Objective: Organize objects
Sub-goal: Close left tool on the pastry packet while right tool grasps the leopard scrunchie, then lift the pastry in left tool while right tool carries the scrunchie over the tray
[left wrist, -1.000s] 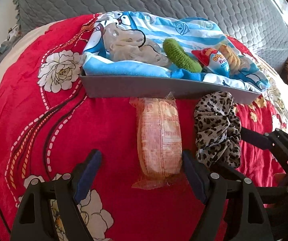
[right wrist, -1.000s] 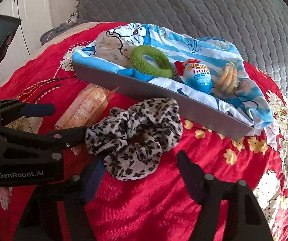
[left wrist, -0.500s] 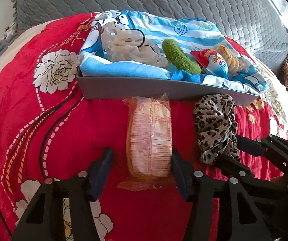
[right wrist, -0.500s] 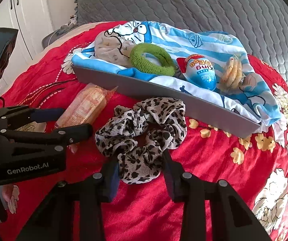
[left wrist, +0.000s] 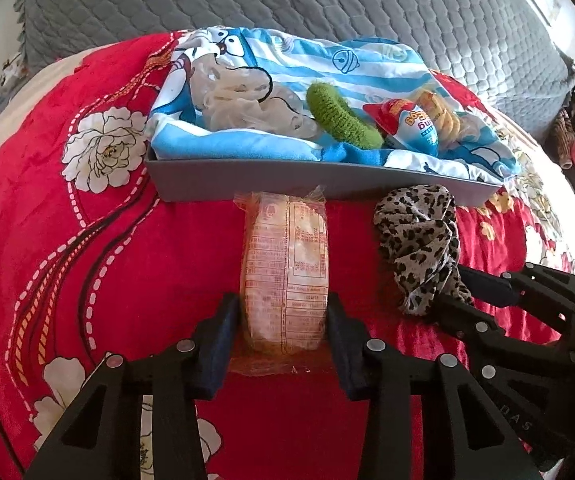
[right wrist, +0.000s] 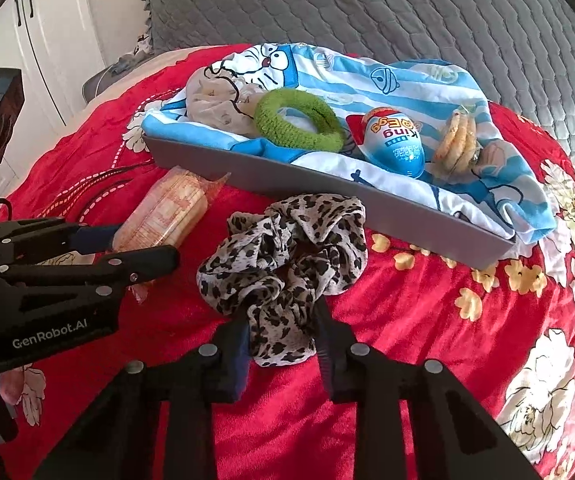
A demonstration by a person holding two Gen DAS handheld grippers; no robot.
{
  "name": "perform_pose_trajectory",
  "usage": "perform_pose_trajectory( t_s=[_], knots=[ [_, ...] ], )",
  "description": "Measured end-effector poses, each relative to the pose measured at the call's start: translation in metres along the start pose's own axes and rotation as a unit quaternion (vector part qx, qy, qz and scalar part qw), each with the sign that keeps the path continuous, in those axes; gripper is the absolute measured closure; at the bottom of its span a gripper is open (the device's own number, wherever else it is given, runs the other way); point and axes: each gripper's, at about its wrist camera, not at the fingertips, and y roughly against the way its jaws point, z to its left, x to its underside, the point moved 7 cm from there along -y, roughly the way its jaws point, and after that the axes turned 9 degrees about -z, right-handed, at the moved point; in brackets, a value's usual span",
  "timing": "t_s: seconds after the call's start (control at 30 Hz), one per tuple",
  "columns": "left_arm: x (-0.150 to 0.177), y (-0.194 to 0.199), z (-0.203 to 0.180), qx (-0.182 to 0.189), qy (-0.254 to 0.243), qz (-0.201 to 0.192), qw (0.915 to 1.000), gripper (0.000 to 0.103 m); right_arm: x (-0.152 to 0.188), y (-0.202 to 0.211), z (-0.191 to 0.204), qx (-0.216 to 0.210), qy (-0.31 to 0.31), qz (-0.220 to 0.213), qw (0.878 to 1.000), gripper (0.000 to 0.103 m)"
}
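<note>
My left gripper (left wrist: 283,320) is shut on the near end of a wrapped orange biscuit pack (left wrist: 285,264) that lies on the red bedspread in front of the grey tray (left wrist: 287,186). My right gripper (right wrist: 281,336) is shut on the near edge of a leopard-print scrunchie (right wrist: 287,248), to the right of the pack (right wrist: 163,216). The scrunchie also shows in the left wrist view (left wrist: 419,240), with the right gripper (left wrist: 459,292) behind it. The left gripper shows at the left of the right wrist view (right wrist: 127,244).
The grey tray (right wrist: 327,188) is lined with a blue striped cartoon cloth (right wrist: 407,80) and holds a beige scrunchie (right wrist: 215,108), a green scrunchie (right wrist: 299,124), a blue toy egg (right wrist: 395,144) and a wrapped cookie stack (right wrist: 457,144). A grey quilted headboard (left wrist: 287,0) rises behind.
Both grippers have closed from open: the left one onto the biscuit pack, the right one onto the leopard scrunchie. Both moved slightly forward.
</note>
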Motion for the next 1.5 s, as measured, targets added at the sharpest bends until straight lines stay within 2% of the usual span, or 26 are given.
perform_pose_trajectory(
  t_s=[0.33,1.5],
  knots=[
    [-0.002,0.010,-0.005,-0.004,-0.009,-0.005,0.9999,0.060,-0.007,0.014,-0.007,0.001,-0.009,-0.009,1.000,0.077],
    [-0.037,0.069,-0.026,-0.020,-0.030,-0.054,0.9979,0.060,-0.047,0.083,-0.017,0.010,-0.019,-0.083,0.996,0.077]
  ],
)
